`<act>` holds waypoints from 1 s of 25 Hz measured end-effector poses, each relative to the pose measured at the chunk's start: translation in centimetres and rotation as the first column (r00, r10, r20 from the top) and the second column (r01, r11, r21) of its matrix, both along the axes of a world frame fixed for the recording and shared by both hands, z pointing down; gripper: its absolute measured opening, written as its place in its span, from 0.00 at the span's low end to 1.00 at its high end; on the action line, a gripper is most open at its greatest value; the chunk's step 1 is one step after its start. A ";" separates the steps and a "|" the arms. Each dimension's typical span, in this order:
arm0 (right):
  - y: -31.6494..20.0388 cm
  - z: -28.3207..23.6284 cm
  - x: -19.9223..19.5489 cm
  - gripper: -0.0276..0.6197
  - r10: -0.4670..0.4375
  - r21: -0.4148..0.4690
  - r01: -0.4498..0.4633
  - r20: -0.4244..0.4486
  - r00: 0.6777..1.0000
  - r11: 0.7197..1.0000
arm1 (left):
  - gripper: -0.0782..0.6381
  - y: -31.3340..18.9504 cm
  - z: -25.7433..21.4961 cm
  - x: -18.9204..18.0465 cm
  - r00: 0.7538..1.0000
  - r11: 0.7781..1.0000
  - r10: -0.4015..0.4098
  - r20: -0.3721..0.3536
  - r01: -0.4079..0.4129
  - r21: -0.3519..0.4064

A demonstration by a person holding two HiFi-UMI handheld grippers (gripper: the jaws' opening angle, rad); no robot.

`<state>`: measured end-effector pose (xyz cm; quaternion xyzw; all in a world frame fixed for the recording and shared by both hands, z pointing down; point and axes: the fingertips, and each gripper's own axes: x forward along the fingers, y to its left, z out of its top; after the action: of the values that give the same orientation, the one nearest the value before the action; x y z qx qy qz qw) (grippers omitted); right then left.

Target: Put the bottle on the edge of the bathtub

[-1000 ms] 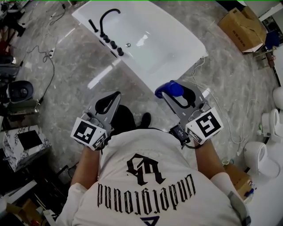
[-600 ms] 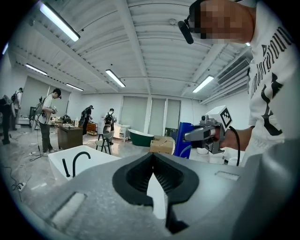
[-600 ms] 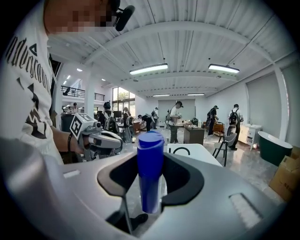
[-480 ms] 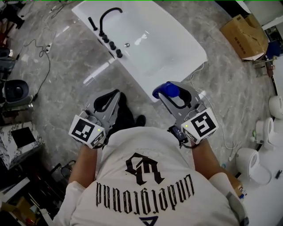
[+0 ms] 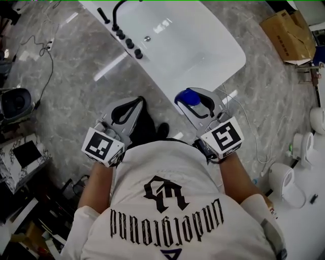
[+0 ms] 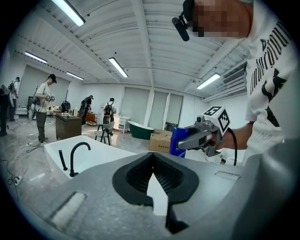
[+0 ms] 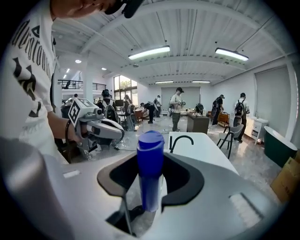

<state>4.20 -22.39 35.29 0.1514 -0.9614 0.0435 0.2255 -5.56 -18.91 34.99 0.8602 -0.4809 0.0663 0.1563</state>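
At the near end of the long white glossy bathtub (image 5: 223, 58), the right tool (image 5: 189, 99) is clenched on a tall blue plastic bottle with a flip cap (image 7: 150, 171). Its black pads press the bottle's body from both sides, and the bottle stands upright between them. From the head view the bottle sits just at the bathtub's near rim, held in the air and not yet set down; how high above the rim it hangs cannot be told. The left tool (image 5: 136, 101) is off to the left of the bathtub's near end, over the grey marble floor (image 5: 76, 91), its tips closed together on nothing. A curved black faucet (image 5: 118, 12) and a row of black knobs (image 5: 129, 44) stand on the bathtub's far left rim, well apart from the bottle.

The main risk, as I judge it, is a topple. The bottle is narrow and tall, and the rim looks slick and rounded, so releasing before the base sits flat could send it sliding into the bathtub or down to the floor. A tilted approach, or a pad dragging the bottle as the tool lets go, would do the same
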 end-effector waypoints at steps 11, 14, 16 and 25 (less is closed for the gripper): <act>-5.7 11.1 -4.7 0.28 0.006 -0.131 -0.023 -0.128 0.992 0.991 | 0.12 -5.9 8.1 -4.9 0.999 0.992 0.031 -0.031 -0.034 -0.119; -6.4 14.2 -5.7 0.28 -0.006 -0.151 -0.020 -0.168 0.986 0.988 | 0.12 -7.3 10.6 -5.6 0.998 0.988 0.047 -0.041 -0.052 -0.144; -6.6 16.2 -6.0 0.28 -0.012 -0.163 -0.020 -0.192 0.981 0.986 | 0.12 -7.9 12.1 -6.1 0.997 0.984 0.054 -0.052 -0.062 -0.165; -8.4 24.5 -7.8 0.28 -0.017 -0.216 -0.042 -0.265 0.964 0.976 | 0.12 -10.3 18.5 -7.5 0.992 0.965 0.103 -0.072 -0.117 -0.233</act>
<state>-3.61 -30.79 59.78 0.1362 -0.9109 0.1302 0.3670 -13.06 -29.24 53.49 0.8624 -0.4162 0.1064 0.2680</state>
